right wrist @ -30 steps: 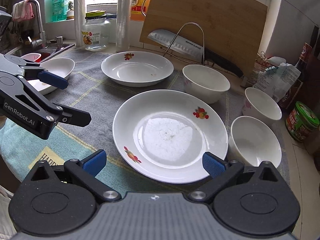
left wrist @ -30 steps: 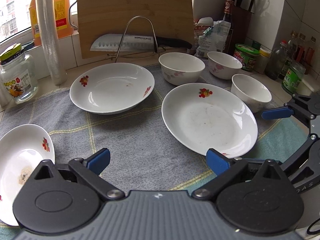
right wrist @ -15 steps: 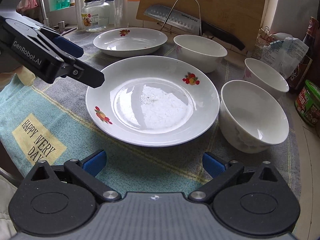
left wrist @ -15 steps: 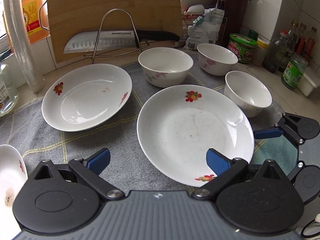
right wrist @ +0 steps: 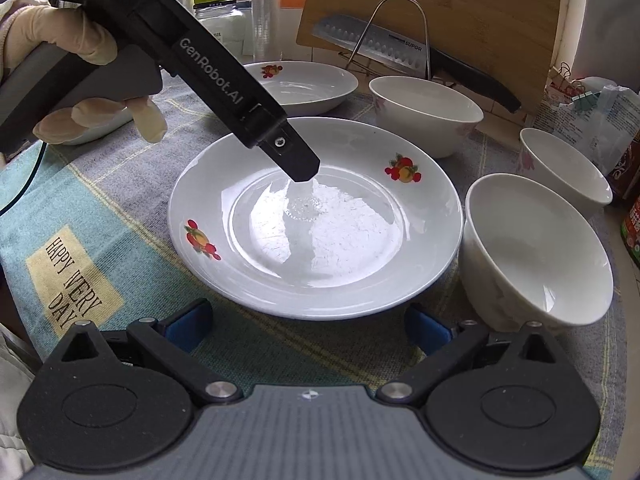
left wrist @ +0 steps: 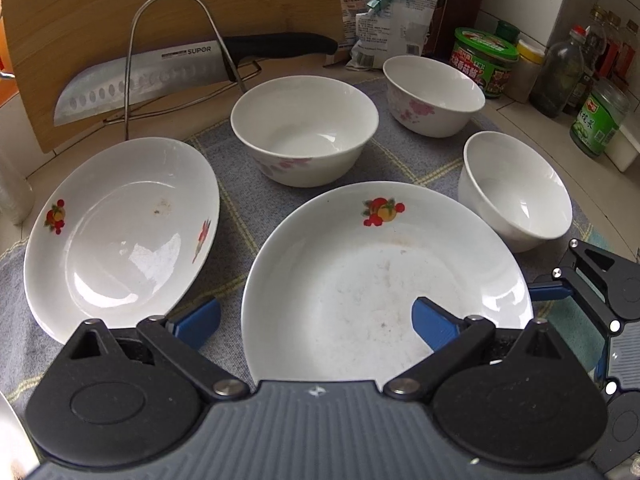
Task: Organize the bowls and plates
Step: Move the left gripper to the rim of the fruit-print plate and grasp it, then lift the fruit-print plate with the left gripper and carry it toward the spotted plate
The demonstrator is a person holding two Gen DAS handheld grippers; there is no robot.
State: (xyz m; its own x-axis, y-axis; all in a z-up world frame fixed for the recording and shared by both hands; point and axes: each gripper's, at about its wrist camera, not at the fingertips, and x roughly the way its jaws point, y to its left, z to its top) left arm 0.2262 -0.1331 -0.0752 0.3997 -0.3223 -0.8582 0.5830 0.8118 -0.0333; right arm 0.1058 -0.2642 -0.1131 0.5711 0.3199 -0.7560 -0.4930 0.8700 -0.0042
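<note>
A white fruit-print plate (left wrist: 360, 280) (right wrist: 340, 240) lies nearest on the cloth. My left gripper (left wrist: 316, 320) is open and straddles its left rim, one pad over the plate, one outside. My right gripper (right wrist: 308, 326) is open, low at the plate's near rim, nothing between its fingers. A second plate (left wrist: 120, 232) (right wrist: 312, 84) lies further left. Three white bowls stand behind and to the right: a large one (left wrist: 304, 128) (right wrist: 424, 112), a pink-flowered one (left wrist: 434, 94) (right wrist: 564, 164), and a small one (left wrist: 516, 184) (right wrist: 536, 248).
A gloved hand (right wrist: 80, 40) holds the left tool above the cloth (right wrist: 100, 208). A third plate (right wrist: 96, 130) peeks out behind it. A knife (left wrist: 140, 80) on a wire rack leans against a cutting board (left wrist: 120, 8). Jars (left wrist: 484, 60) and bags (left wrist: 384, 12) crowd the back right.
Both grippers have moved forward and down toward the near plate. The left one now reaches over its rim; the right one sits closer to its near edge. Both stay open.
</note>
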